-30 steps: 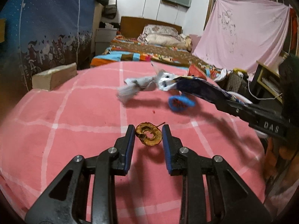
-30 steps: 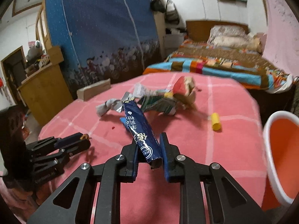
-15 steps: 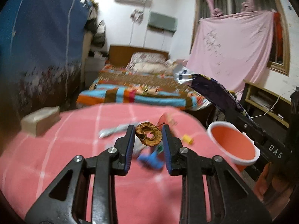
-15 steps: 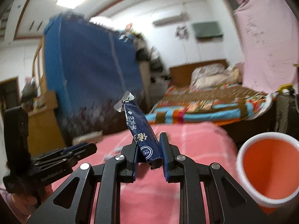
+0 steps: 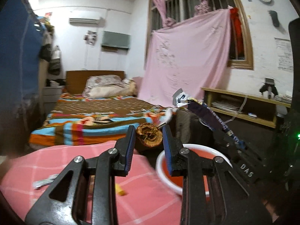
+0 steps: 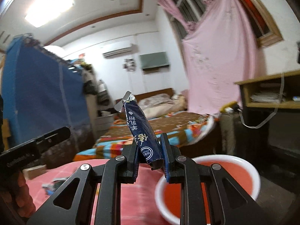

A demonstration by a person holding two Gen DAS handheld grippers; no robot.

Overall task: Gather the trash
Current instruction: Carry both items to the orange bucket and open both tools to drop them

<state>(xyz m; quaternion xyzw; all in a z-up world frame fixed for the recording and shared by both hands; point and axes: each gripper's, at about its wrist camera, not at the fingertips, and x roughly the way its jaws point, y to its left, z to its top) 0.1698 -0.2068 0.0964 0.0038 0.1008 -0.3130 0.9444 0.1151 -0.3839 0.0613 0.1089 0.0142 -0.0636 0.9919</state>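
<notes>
Left wrist view, nearest first: the left gripper (image 5: 149,137) is clamped on a browned, dried apple core (image 5: 149,137), pinched between its blue pads and held clear of the pink checked tablecloth (image 5: 61,161), seemingly so it can be carried without dropping crumbs. Just beyond and to the right sits the orange bin with a white rim (image 5: 189,146), its open mouth facing up, which looks like the place for the trash. A small yellow scrap (image 5: 121,192) and a crumpled silver wrapper (image 5: 45,181) lie on the cloth, not yet collected. Further right, the right gripper (image 5: 235,142) grasps a dark blue snack wrapper (image 5: 208,116), angled up and over the bin. From the right wrist view, that right gripper (image 6: 149,157) squeezes the wrapper (image 6: 140,129) by its lower end, so the torn foil top stands free, with the bin (image 6: 249,166) just below and right. Both pieces appear ready to be dropped in. Far behind are a bed (image 5: 97,114) and a pink sheet (image 5: 187,60) hung over the window.
</notes>
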